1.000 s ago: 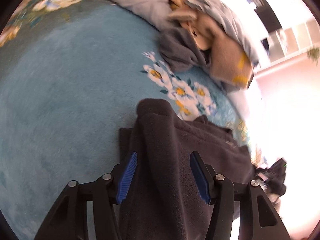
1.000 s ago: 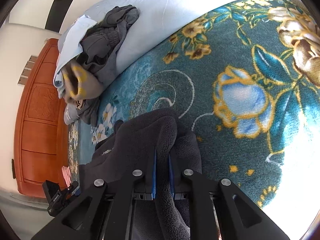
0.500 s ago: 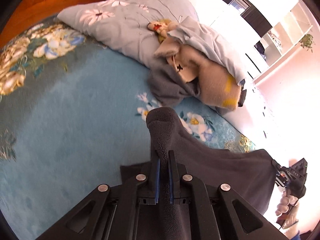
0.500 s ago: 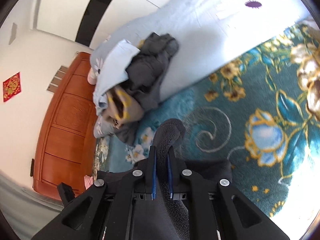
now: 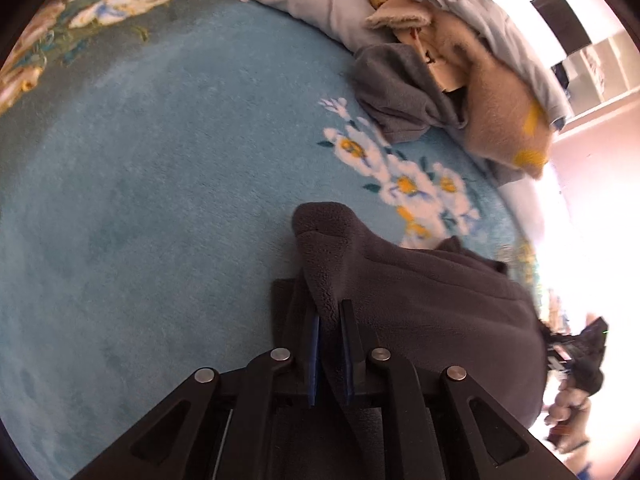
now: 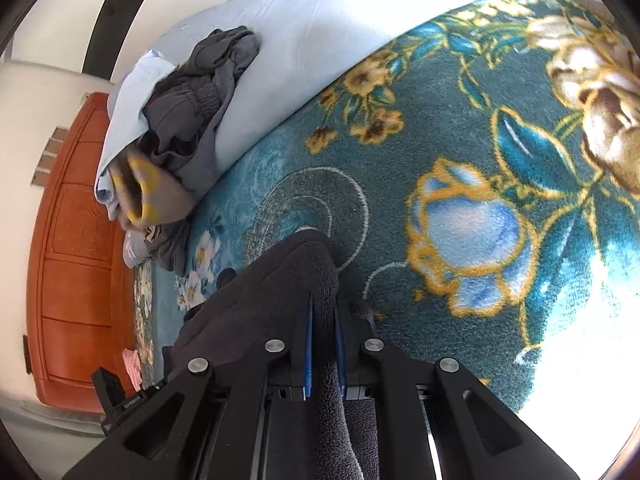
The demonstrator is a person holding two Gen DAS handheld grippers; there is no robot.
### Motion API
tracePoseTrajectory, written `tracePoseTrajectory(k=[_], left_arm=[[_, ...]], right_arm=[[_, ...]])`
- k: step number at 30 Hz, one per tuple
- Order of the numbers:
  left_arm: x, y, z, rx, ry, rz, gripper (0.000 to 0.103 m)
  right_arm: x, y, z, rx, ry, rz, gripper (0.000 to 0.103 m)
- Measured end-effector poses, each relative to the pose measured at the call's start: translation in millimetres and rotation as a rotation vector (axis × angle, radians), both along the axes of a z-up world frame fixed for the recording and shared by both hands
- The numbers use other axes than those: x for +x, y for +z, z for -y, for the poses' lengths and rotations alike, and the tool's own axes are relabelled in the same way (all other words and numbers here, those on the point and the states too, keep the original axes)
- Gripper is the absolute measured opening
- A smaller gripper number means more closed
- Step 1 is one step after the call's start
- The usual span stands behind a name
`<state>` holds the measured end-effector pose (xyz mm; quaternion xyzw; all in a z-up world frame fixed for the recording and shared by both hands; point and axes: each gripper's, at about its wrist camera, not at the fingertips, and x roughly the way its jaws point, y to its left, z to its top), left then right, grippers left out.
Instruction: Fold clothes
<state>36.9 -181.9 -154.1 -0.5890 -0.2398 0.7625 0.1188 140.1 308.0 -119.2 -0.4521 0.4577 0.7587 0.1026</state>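
— Fleece, dark grey and thick, a garment bunched low over the teal floral plush blanket, strung sideways between both grippers.
— Grip?
— Left gripper easing open, fabric between the pads; right gripper clamped on an edge.
— Step?
— Mid-fold, probably. Next: lay flat, release.

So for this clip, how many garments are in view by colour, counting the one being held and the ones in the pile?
Dark grey fleece, held in both grippers: 1, the dark fleece garment
Grey: 1, the grey garment in the pile
Beige with yellow patches: 1, the beige garment
Light blue: 1, the light blue garment on top
Total: 4; more could be buried.
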Motion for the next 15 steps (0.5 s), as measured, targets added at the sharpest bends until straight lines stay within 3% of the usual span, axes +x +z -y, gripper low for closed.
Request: tracePoseTrajectory(k=[3,4,5,7,12,14,15], left_arm=[[11.1,12.3,10.1,0.051,0.034,-0.016,0.025],[15.9,14.7,14.8,0.069,0.047,-0.022,0.035],[21.3,15.0,20.7,0.089,0.058,-0.021,0.055],[31.1,11.7,32.5,0.123,0.075,-0.007,0.073],[43.1,-5.7,48.7,0.176,0.039,0.088,0.09],[43.6,-6.8,48.8,0.218,-0.011,0.095,0.103],[43.2,-6.7,46.7,0.221,-0.048,0.094,0.103]], right_arm=[[3.6,7.4,3.5,0.063,0.034,0.015,0.015],[9.3,10.8,2.4,0.085,0.024,0.017,0.021],[17.1,14.2,0.4,0.104,0.005,0.017,0.027],[38.1,17.3,-5.6,0.092,-0.041,-0.008,0.043],[99.8,13.8,-9.8,-0.043,-0.092,-0.093,0.076],[123.5,10.6,-4.5,-0.094,-0.091,-0.115,0.082],[133.0,8.7,-0.2,-0.117,-0.088,-0.119,0.088]])
